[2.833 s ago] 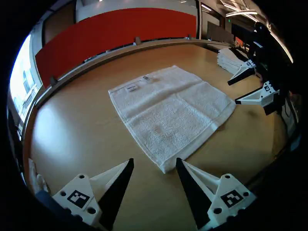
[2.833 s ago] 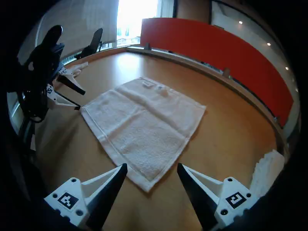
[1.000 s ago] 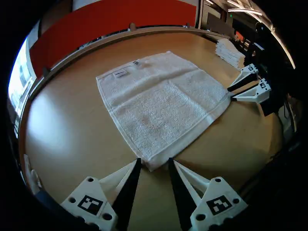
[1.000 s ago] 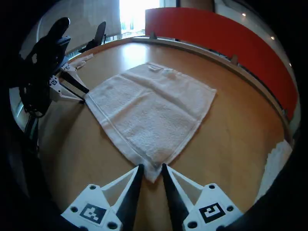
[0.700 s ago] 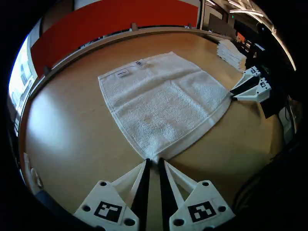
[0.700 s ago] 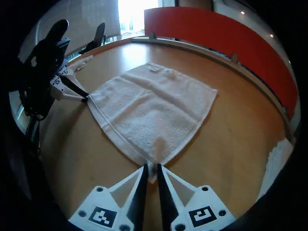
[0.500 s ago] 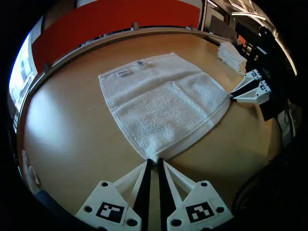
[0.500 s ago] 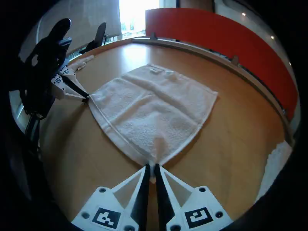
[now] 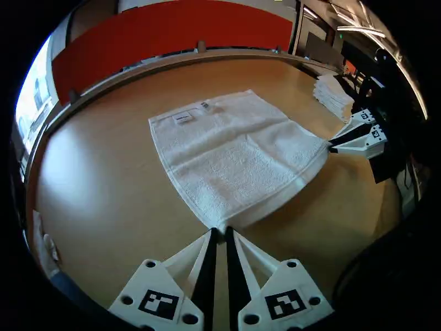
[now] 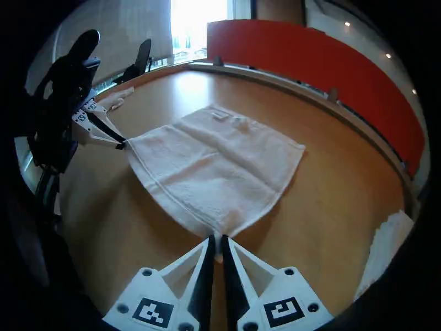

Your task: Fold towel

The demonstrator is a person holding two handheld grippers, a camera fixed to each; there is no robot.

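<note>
Towel [image 9: 237, 154]: a white terry square spread on the wooden table [image 9: 99, 182]. The far edge, with the sewn tag [image 9: 182, 117], lies flat, and the near edge is raised slightly off the wood.
Left gripper [image 9: 220, 230]: fingers pressed together on one near corner, with the cloth pinched between the tips.
Right gripper [image 10: 216, 238]: clamped in the same way on the neighbouring near corner, at the other end of that edge.
Reason for the hold: gripping both ends of one edge keeps it taut and straight, so it can travel as a single line.
Step in hand (judged): both corners are grasped and the edge is just lifted; no fold has been made yet.
Next move (judged): carry the held edge up and over toward the tagged edge, keeping both grippers level.
Risk (judged): uneven travel would skew the corners, and so small a pinch could slip.
Surroundings: a stack of folded towels [image 9: 332, 95] sits well apart from the spread towel, and a red panel [image 9: 165, 38] stands behind the table's rim.
</note>
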